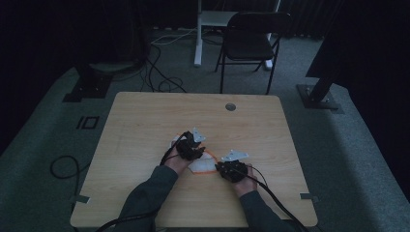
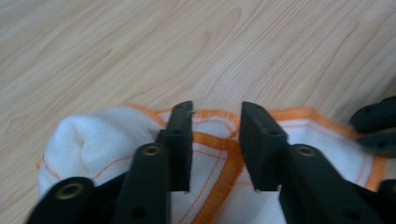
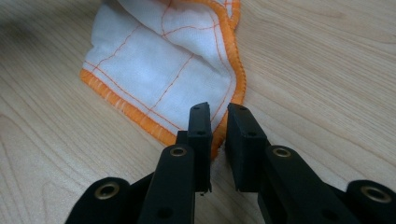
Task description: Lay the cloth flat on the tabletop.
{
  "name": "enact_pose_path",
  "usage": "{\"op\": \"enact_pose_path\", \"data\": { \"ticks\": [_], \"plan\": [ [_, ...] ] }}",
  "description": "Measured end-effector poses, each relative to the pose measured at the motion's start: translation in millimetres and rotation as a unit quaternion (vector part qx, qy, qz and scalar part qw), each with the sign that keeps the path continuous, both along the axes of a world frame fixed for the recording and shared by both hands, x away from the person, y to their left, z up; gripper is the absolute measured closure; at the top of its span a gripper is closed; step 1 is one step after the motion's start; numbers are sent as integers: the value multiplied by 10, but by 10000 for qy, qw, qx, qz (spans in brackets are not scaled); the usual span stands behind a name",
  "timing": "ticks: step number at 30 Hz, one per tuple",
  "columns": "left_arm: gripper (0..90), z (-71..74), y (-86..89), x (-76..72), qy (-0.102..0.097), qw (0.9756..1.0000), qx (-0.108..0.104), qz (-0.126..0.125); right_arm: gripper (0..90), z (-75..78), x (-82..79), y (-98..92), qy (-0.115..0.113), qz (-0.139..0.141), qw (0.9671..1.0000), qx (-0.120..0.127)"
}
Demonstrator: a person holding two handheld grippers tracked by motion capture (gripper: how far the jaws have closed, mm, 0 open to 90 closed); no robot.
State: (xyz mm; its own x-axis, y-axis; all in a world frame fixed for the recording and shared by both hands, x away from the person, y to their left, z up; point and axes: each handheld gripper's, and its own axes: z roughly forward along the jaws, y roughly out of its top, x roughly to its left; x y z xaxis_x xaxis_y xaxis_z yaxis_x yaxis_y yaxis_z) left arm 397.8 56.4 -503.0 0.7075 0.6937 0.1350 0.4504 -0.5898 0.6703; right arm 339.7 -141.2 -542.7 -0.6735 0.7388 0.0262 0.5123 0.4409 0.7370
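So the cloth (image 1: 202,165) is a thin white thing with an orange stitched hem, lying rumpled near the front middle of the worktop (image 1: 145,121), right between the two hands. Looks super light and floppy, so I'd guess it sags and folds the second you lift it. The thick hem seems the best place to pinch. The right gripper (image 3: 219,122) is clamped on the hem at a corner. The left gripper (image 2: 215,122) straddles another stretch of hem, jaws parted, not pinching yet. No brand or writing that I can see anywhere.
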Motion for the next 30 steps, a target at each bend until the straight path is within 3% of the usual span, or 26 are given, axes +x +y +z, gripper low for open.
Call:
{"op": "enact_pose_path", "data": {
  "ticks": [7,14,20,25,30],
  "plan": [
    [897,89,101,-48,-65,9999,-71,88,804,0,0,-3,-3,9,10000,-7],
    [900,127,166,-65,-90,9997,-155,136,803,0,0,-3,2,9,10000,-1],
    [783,130,51,-62,-52,9995,-304,-22,797,0,0,-4,-6,9,10000,-5],
    [662,79,-21,-18,37,9995,-302,98,795,0,-1,-4,-3,18,10000,-6],
    [639,-30,-20,-4,96,9996,-15,249,790,0,-1,-6,-1,16,10000,-5]
  ]
}}
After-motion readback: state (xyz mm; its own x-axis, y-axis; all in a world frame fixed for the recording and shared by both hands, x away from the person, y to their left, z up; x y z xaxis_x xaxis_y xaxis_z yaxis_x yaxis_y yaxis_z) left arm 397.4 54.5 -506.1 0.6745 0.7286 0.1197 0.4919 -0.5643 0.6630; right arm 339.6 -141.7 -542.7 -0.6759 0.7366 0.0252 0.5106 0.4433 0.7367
